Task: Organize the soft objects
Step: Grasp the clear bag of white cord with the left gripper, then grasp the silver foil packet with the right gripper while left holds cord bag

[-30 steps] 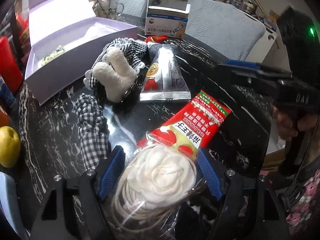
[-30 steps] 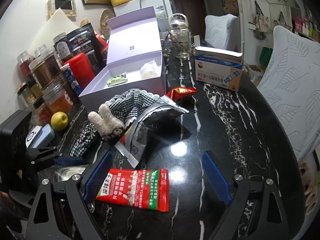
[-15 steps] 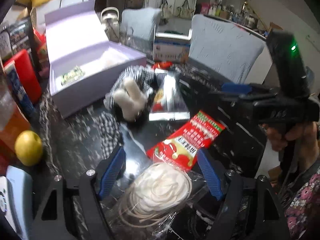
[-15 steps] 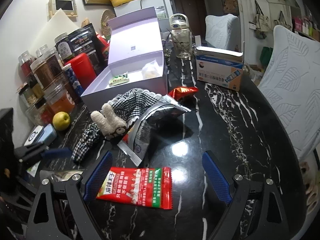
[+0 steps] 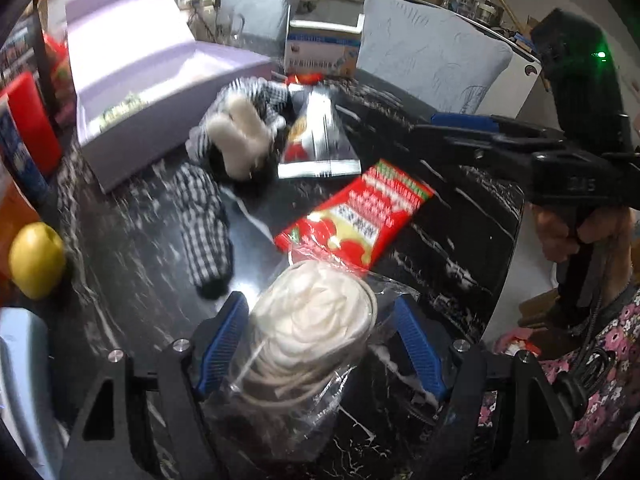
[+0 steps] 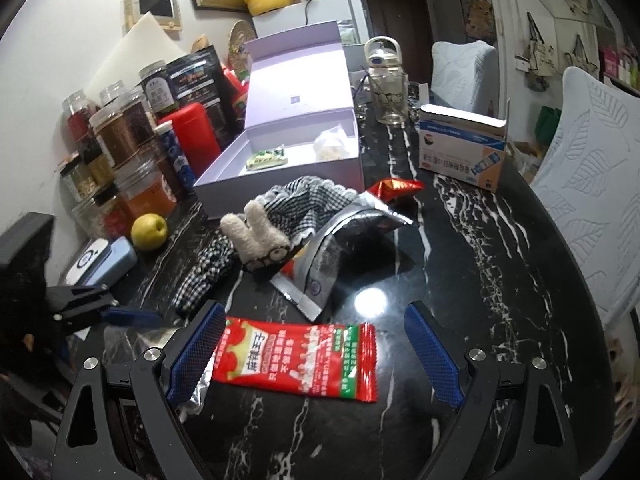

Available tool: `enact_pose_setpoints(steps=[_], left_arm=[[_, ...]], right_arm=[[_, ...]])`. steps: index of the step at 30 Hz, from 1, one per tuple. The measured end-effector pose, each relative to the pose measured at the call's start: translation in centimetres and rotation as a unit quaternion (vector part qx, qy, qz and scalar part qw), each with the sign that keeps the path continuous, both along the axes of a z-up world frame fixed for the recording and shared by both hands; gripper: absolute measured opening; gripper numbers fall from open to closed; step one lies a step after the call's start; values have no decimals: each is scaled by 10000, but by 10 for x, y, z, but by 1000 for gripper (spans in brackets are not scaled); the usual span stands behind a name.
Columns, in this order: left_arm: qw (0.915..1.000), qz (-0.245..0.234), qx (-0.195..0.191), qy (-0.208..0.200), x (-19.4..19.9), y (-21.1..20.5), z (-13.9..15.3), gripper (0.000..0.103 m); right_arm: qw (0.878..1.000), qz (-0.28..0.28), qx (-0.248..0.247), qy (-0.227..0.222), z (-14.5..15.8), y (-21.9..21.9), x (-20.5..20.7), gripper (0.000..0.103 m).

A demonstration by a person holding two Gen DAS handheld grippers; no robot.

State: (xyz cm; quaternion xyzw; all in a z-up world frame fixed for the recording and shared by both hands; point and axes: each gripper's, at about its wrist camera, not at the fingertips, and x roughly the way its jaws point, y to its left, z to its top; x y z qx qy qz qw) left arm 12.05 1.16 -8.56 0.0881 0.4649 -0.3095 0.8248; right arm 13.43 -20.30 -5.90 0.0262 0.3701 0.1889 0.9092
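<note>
Left gripper (image 5: 320, 344): jaws clamped on a clear-wrapped white bundle (image 5: 312, 320), coiled cord or soft rope by the look; contents not certain through the film. The bundle sits between the blue pads (image 5: 222, 340), the wrapper crinkling out past both sides. It looks to be held above the desk (image 5: 460, 240), near the front edge, though whether the wrapper's underside touches cannot be told.

Right gripper (image 6: 316, 356): jaws wide apart, holding nothing, poised over the red snack packet (image 6: 296, 360), which lies flat on the dark marble.

Open lilac box (image 6: 280, 160) stands at the back left of the desk, lid propped up. Already inside: a small green packet (image 6: 266, 159) and a pale wrapped item (image 6: 330, 146). Judged destination for the bundle.

Between gripper and box: checked cloth (image 5: 204, 224), plush rabbit toy (image 5: 236, 140), silver snack bag (image 5: 316, 140).

Step in hand, as I read it: carry the bundle to the box.
- Grip is on slippery film, not the coil itself; keep the squeeze steady and move level.
- Travel high enough to clear the plush heap and the box's near wall.
- Aim for the bare floor of the box, between the two items.
- Lower before releasing; a drop could bounce the light wrapper out.
- Keep the right gripper clear of the path.
</note>
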Motion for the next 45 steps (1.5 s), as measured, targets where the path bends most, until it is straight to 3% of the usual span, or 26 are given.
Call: enact_pose_setpoints(steps=[3, 6, 11, 13, 15, 20, 26, 39, 45], left_arm=[[9999, 32, -137, 67, 3, 3, -7, 76], [9994, 124, -282, 179, 7, 6, -12, 83], [9992, -82, 297, -250, -2, -8, -17, 86], [9987, 4, 375, -341, -4, -10, -18, 83], [9981, 90, 370, -484, -7, -11, -16, 58], [9978, 411, 264, -452, -7, -7, -14, 48], [9961, 715, -126, -500, -11, 8, 7, 48], [9780, 1808, -674, -799, 19, 42, 25, 48], [9726, 2043, -738, -827, 28, 49, 23, 48]], right_arm=[[9999, 14, -104, 56, -3, 2, -2, 92], [9998, -4, -136, 124, -7, 1, -2, 92], [9996, -50, -134, 226, -12, 0, 3, 92], [9996, -38, -129, 254, -13, 1, 4, 92], [9995, -30, -96, 294, -15, 1, 7, 92], [9992, -32, -14, 386, -19, 0, 12, 92], [9992, 11, 22, 409, -20, 3, 16, 92], [9992, 76, -116, 386, -24, 25, 42, 91], [9982, -354, 8, 488, -28, 22, 73, 77]])
